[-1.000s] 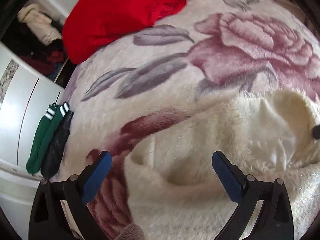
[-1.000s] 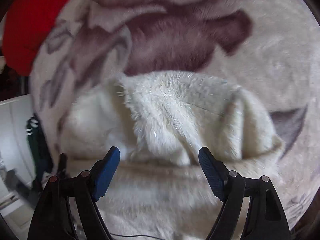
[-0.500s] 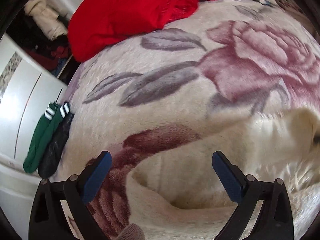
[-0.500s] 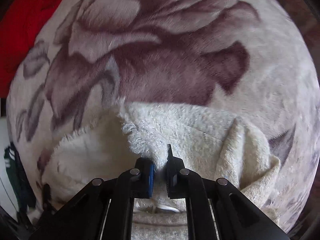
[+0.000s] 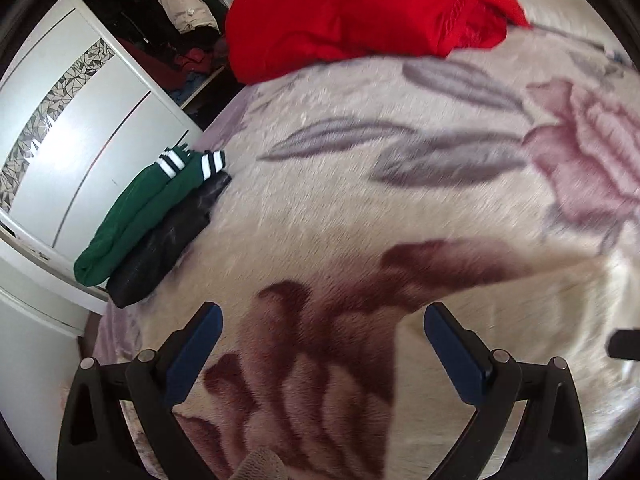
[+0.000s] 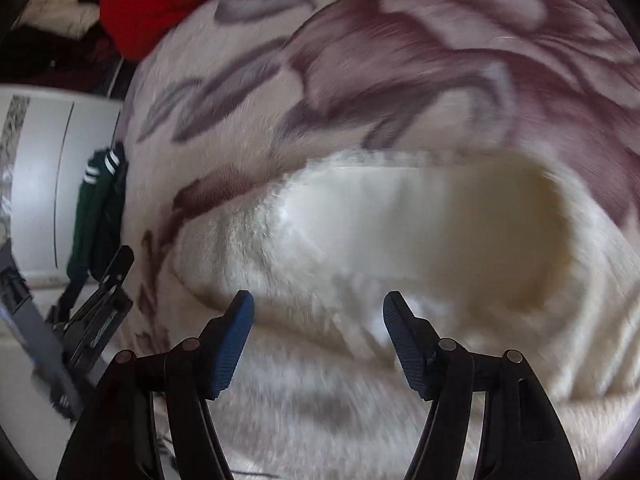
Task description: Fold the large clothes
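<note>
In the left wrist view, the left gripper (image 5: 320, 354) hung over the bed (image 5: 360, 208), its fingers wide apart and holding nothing. Only the flowered blanket lay beneath them; the garment to be folded was not clearly in this view. A folded green garment (image 5: 144, 216) and a black one (image 5: 168, 248) sat touching each other at the bed's left edge, beside the white wardrobe (image 5: 72, 152). A red garment (image 5: 360, 12) was heaped at the far edge. Between those, the blanket offered broad room for laying out a fold.

In the right wrist view, the right gripper (image 6: 318, 340) stood just above the cream fleece garment (image 6: 420, 248), fingers apart with nothing between them. The garment lay crumpled on the near part of the bed. It looked soft, thick and limp, likely to sag and bunch, so a firm pinch on a hem or rim would probably serve best.
</note>
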Demonstrator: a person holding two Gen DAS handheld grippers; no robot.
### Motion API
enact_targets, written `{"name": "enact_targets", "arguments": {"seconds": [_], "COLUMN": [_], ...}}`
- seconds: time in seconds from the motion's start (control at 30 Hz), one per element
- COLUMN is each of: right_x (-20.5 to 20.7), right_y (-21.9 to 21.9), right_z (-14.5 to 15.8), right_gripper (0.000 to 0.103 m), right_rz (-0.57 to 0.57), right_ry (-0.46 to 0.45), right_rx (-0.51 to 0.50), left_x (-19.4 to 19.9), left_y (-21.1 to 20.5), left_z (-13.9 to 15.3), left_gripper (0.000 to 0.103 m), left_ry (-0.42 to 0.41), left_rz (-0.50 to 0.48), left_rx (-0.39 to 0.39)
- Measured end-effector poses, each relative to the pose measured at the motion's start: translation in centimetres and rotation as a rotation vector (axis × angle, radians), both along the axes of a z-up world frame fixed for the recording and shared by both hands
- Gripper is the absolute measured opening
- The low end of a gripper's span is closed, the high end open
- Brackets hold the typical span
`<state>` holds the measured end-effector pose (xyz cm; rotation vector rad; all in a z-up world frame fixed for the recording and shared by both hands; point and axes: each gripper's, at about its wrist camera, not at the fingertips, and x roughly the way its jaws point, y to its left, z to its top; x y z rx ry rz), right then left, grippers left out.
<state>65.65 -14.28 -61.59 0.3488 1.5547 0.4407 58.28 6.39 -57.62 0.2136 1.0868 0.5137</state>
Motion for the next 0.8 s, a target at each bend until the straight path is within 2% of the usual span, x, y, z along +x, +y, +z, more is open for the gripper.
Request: {"name": "enact_targets", "arguments": {"seconds": [0.07, 0.1, 0.13, 0.17, 0.27, 0.4, 0.63, 0.8], "right_x": [0.6, 0.7, 0.8, 0.8, 0.5, 1.5, 5.6, 7.2], "right_y": [2.5, 3.2, 3.7, 4.3, 5.7, 5.3, 5.5, 6.4], "right_z": [-1.8, -2.1, -2.2, -1.9, -1.3, -0.4, 1.0, -0.5], "right_gripper": [0.066, 0.059, 0.027, 0.007, 0.006, 0.006, 0.006, 0.006], "right_rz": [0.046, 0.049, 0.044, 0.046, 0.03, 0.016, -0.002, -0.039], "right_ry": [0.026, 0.031, 0.015, -0.019, -0.11, -0.163, -0.2, -0.191], "right_rx": [-0.001, -0.012, -0.019, 0.003, -0.042, -0.136, -0.239, -0.282], "left_x": [0.0, 0.0, 0.0, -0.2, -0.7, -0.9, -0.3, -0.5], "left_y": [0.3, 0.5, 0.7, 1.0, 1.7, 2.3, 2.1, 2.5], "left_z": [-0.7, -0.9, -1.0, -1.1, -1.0, 0.0, 1.6, 1.3], "left_gripper": [0.103, 0.103, 0.103, 0.103, 0.103, 0.103, 0.103, 0.103], "left_ry": [0.013, 0.017, 0.015, 0.011, 0.0, -0.012, -0.052, -0.035], "left_rz": [0.003, 0.008, 0.009, 0.012, 0.026, 0.024, -0.021, -0.022], "left_rx": [0.029, 0.036, 0.036, 0.028, 0.009, -0.013, 0.015, -0.001]}}
